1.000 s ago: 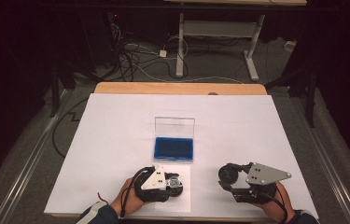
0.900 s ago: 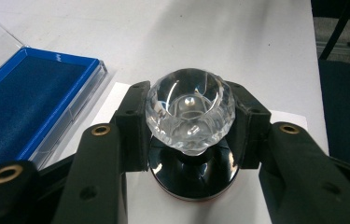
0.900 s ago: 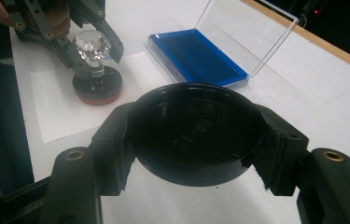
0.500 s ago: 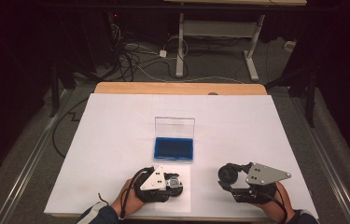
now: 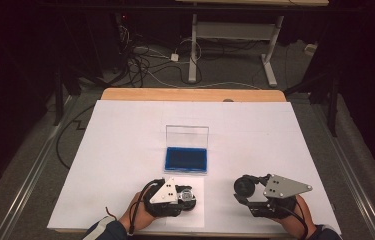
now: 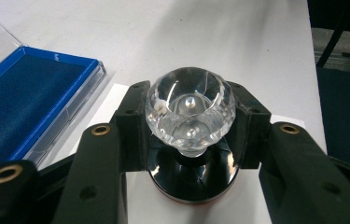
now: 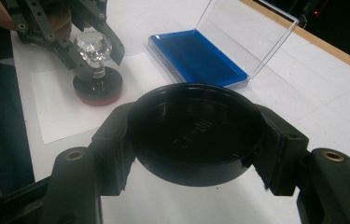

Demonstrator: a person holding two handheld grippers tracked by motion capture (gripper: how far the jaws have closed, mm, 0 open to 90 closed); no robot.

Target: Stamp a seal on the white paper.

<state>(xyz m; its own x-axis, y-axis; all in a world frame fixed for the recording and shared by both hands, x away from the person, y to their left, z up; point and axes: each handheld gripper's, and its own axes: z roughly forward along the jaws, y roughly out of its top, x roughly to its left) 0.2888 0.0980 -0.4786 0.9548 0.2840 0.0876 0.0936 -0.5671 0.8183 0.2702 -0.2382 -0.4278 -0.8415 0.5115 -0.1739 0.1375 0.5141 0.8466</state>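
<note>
Left gripper (image 6: 189,154) jaws clamp the clear faceted glass-knobbed stamp (image 6: 190,114): slick, brittle, better gripped low at the neck. Right gripper (image 7: 196,154) holds the stiff, light black round cap (image 7: 196,133).

I see the worktop (image 5: 125,150), white with a wooden far edge. On it lie an open blue case (image 5: 186,159) and, just nearer me, a paper sheet (image 5: 197,212) under a stamp (image 7: 97,88).

We see a clear, faceted, glassy knob (image 6: 190,112) on the stamp's glossy black base (image 6: 191,175). The round cap (image 7: 196,133) looks like smooth black plastic with a slight sheen. The open case (image 7: 199,56) has a transparent plastic lid and a matt blue, felt-like lining. White matt paper (image 7: 58,109) lies beneath the stamp.
</note>
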